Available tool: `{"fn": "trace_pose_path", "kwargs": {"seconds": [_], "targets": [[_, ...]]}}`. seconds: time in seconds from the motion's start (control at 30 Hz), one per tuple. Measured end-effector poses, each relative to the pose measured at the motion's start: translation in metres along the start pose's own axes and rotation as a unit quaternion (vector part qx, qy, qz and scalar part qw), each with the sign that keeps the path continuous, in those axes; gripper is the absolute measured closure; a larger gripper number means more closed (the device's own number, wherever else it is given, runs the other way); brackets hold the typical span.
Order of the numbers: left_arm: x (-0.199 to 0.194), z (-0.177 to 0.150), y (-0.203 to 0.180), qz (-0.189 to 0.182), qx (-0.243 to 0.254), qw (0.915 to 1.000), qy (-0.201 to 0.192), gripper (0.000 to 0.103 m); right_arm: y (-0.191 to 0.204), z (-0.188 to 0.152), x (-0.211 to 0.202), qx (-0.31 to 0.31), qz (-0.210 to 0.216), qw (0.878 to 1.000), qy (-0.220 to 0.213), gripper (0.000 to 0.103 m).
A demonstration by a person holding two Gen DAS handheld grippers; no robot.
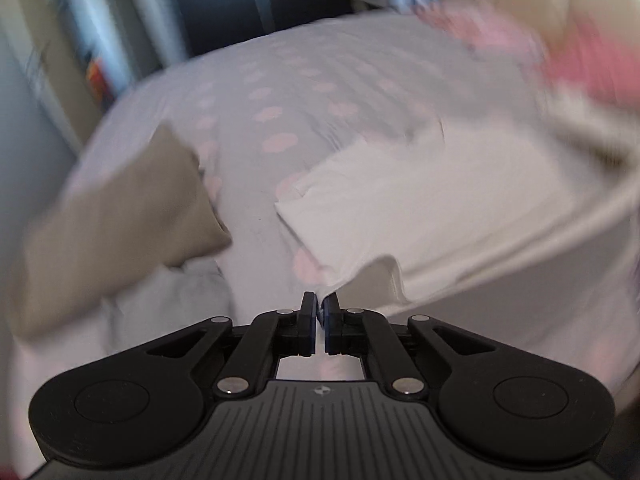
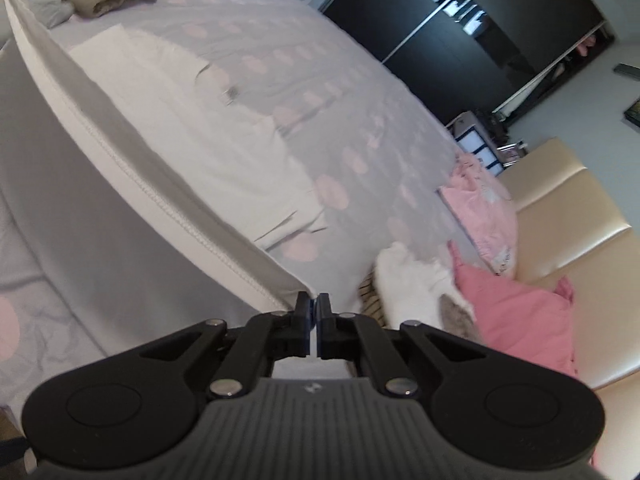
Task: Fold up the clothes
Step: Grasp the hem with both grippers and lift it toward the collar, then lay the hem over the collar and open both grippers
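Left tool [image 1: 319,307] and right tool [image 2: 313,305] each pinch the white garment's [image 2: 168,148] hem corner ahead; no legible writing.

1 white garment [image 1: 420,200], 1 beige garment [image 1: 120,208], 2 pink clothes [image 2: 516,312], 2 grippers [image 1: 319,312].

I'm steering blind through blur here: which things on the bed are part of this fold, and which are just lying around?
In the job:
white garment, hem lifted
left gripper, shut on its corner
right gripper, shut on its hem

Lying about:
beige garment
pink clothes
white fluffy thing
dotted bedspread
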State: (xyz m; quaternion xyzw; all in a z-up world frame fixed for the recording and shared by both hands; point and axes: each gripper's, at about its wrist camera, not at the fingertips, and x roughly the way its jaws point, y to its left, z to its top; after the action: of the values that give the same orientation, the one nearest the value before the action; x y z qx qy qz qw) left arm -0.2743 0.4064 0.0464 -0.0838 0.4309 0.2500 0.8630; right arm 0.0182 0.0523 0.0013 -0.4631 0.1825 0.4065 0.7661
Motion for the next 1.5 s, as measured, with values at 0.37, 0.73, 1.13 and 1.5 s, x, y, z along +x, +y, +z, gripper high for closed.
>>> {"fn": "trace_pose_path", "kwargs": {"seconds": [0.37,0.73,1.13,1.5], "targets": [[-0.017,0.021,0.013,0.021,-0.018,0.9993,-0.024,0.101,-0.051,0.002,-0.005,0.158,0.067,0.985,0.013,0.101],[-0.008,0.073,0.005,0.06,0.019,0.9963,-0.058,0.101,-0.083,0.035,0.005,0.204,0.06,0.977,-0.014,0.101],[0.089,0.118,0.032,0.068,0.001,0.9977,-0.006,0.101,-0.103,0.088,0.096,0.209,0.071,0.975,0.019,0.1],[0.232,0.121,0.048,0.064,0.004,0.9933,0.096,0.101,-0.084,0.106,0.233,0.189,0.096,0.973,0.093,0.1]]}}
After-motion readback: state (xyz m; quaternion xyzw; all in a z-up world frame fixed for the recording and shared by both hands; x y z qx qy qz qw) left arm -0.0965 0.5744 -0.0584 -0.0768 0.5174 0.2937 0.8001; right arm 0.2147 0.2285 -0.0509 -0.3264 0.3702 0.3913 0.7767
